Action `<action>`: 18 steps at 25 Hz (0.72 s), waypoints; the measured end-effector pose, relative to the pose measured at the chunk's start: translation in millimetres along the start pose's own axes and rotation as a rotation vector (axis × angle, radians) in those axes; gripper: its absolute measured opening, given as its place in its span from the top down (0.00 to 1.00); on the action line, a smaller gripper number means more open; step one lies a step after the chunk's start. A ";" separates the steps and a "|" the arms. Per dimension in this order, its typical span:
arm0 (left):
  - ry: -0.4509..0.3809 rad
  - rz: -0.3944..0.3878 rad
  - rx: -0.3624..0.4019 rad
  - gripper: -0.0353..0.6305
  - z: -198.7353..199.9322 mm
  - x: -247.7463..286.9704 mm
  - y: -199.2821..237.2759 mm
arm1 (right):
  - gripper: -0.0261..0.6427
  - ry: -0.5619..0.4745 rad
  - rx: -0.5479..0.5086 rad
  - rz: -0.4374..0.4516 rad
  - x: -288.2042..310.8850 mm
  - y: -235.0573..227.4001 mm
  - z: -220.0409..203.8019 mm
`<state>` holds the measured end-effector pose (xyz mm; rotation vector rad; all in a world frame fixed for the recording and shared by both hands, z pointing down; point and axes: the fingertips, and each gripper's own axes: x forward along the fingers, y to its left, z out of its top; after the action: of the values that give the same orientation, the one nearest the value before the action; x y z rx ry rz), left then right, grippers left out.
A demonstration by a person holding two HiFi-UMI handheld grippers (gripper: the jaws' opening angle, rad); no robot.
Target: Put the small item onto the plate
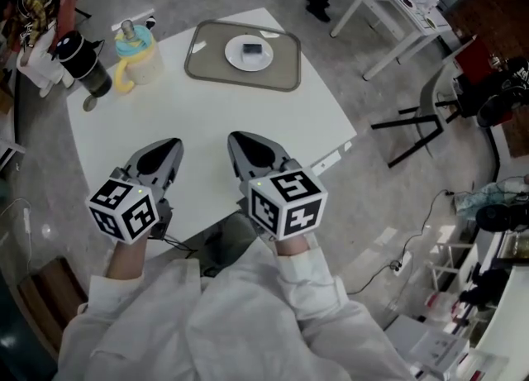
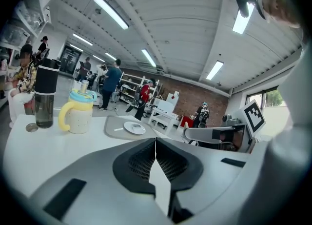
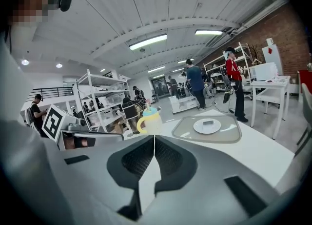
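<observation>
A small dark item [image 1: 252,48] lies on a white plate [image 1: 245,59], which sits in a grey tray [image 1: 283,67] at the far side of the white table [image 1: 215,123]. The plate [image 3: 207,126] with the item [image 3: 208,122] also shows ahead in the right gripper view, and the plate [image 2: 134,128] shows smaller in the left gripper view. My left gripper [image 1: 173,145] and right gripper [image 1: 234,137] hover side by side over the table's near part, well short of the tray. Both are shut with nothing between the jaws.
A yellow-handled cup with a blue lid [image 1: 136,54] and a black bottle [image 1: 83,64] stand at the table's far left. A coin-like disc [image 1: 89,104] lies near the bottle. A folded stand [image 1: 417,127] and white tables stand on the floor to the right.
</observation>
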<state>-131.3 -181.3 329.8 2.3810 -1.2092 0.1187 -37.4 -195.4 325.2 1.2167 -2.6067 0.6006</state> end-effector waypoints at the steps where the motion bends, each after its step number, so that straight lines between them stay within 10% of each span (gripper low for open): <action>1: -0.004 0.002 0.001 0.93 -0.9 -2.0 -1.8 | 0.93 -0.001 -0.006 0.004 -1.7 0.9 -0.1; 18: -0.025 0.036 -0.041 0.93 -11.6 -1.3 -48.6 | 0.94 0.016 -0.064 0.163 -22.2 21.1 -2.3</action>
<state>-92.5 -150.7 322.0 2.3327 -1.2548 0.0757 -39.4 -167.0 313.8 0.9831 -2.7078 0.5476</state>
